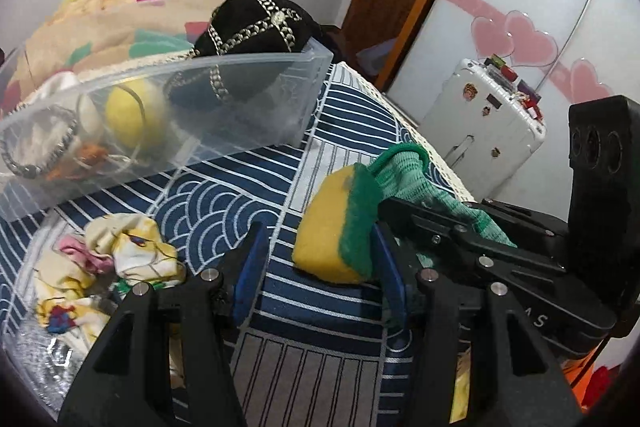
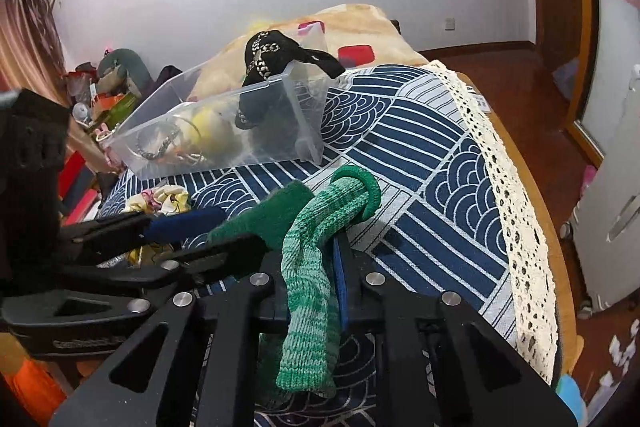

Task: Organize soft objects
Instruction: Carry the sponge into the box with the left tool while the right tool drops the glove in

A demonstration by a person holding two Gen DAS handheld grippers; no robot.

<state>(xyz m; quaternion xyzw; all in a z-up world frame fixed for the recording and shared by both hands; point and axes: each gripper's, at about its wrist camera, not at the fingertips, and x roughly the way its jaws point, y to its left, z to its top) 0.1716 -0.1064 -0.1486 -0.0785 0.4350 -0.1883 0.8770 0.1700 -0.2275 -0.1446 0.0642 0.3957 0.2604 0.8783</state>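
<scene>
A yellow sponge [image 1: 326, 227] with a green scouring side lies on the blue patterned bedspread [image 1: 224, 195]. My left gripper [image 1: 316, 259] is open, its right blue finger [image 1: 390, 267] touching the sponge's green side. My right gripper [image 2: 316, 251] is shut on a green knitted sock [image 2: 308, 287], which drapes over it; the sock also shows in the left wrist view [image 1: 408, 171] beside the sponge. A clear plastic bin [image 1: 240, 107] behind holds a black chain-trimmed hat [image 1: 256, 23], a yellow ball [image 1: 132, 115] and other soft items.
A crumpled floral cloth [image 1: 120, 251] lies in a second clear container at the left. A peach blanket [image 1: 120, 15] is piled behind the bin. A white suitcase [image 1: 488, 115] and wardrobe stand past the bed's lace edge [image 2: 520, 227].
</scene>
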